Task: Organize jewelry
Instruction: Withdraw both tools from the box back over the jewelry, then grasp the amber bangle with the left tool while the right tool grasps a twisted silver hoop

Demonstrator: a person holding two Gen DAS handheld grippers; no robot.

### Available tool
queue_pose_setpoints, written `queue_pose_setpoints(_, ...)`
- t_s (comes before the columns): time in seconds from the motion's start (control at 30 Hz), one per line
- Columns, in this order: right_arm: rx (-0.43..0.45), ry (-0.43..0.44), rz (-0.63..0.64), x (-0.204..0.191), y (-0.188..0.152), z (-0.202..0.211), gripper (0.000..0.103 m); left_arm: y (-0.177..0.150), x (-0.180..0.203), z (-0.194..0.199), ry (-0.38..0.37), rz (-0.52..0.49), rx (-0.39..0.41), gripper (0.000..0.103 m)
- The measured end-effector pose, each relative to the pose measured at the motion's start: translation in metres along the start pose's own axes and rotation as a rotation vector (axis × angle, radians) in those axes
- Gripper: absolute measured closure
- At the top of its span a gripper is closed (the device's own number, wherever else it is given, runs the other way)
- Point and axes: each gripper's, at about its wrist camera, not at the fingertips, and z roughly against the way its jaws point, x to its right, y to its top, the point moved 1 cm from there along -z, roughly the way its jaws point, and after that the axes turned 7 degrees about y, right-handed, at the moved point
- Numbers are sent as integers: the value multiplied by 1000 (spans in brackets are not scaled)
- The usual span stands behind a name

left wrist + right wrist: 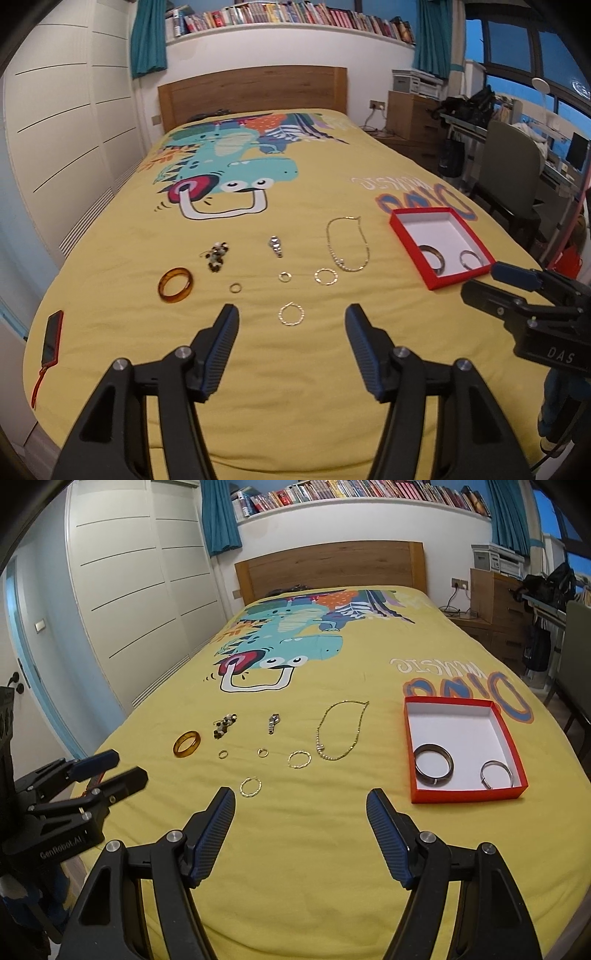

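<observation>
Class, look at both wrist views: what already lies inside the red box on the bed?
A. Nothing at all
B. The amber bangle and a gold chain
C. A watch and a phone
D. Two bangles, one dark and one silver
D: the red box holds a dark bangle and a silver bangle; the amber bangle lies out on the bedspread.

The beaded cluster [216, 255] is too small for its kind to be told, as is the small silver piece [276, 245]. The phone [51, 339] is seen only edge-on. The right gripper [496, 281] is cut off by the left wrist view's edge, and the chair [517, 173] partly likewise.
</observation>
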Motion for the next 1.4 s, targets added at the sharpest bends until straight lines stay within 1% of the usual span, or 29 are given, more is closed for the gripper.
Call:
queue_pose_setpoints(0.2, -7, -3, 10, -4, -2, -11, 38, -5, -8, -3, 40, 10, -14, 45)
queue_pose_setpoints(0.47, -19, 41, 29, -12, -8, -28, 45, -11, -11, -9, 108, 3, -30, 45)
queue_pose_setpoints(0.63, -33, 63, 51, -17, -11, -38, 48, -14, -15, -18, 112, 24, -48, 45)
queue_pose_setpoints(0.73, -38, 74, 52, -17, -11, -45, 48, -15, -17, -26, 116, 23, -63, 45)
queue_pose_setpoints(0.97, -77, 96, 48, -18, -14, -71, 52, -22, -22, -56, 117, 22, -126, 45)
queue_pose_setpoints(1.07, -100, 104, 44, -19, -15, -85, 56, -26, -27, -70, 105, 30, -154, 45)
queue_pose_setpoints(1.17, -125, 117, 45, -22, -16, -100, 60, -31, -32, -83, 111, 33, -179, 45)
queue_pose_setpoints(1.23, -139, 127, 47, -24, -16, -109, 62, -34, -38, -92, 110, 50, -199, 45)
queue_pose_setpoints(1.37, -168, 144, 49, -29, -17, -128, 65, -44, -54, -112, 130, 66, -230, 45)
queue_pose_setpoints(1.4, -175, 146, 50, -29, -17, -132, 67, -47, -60, -116, 133, 74, -238, 45)
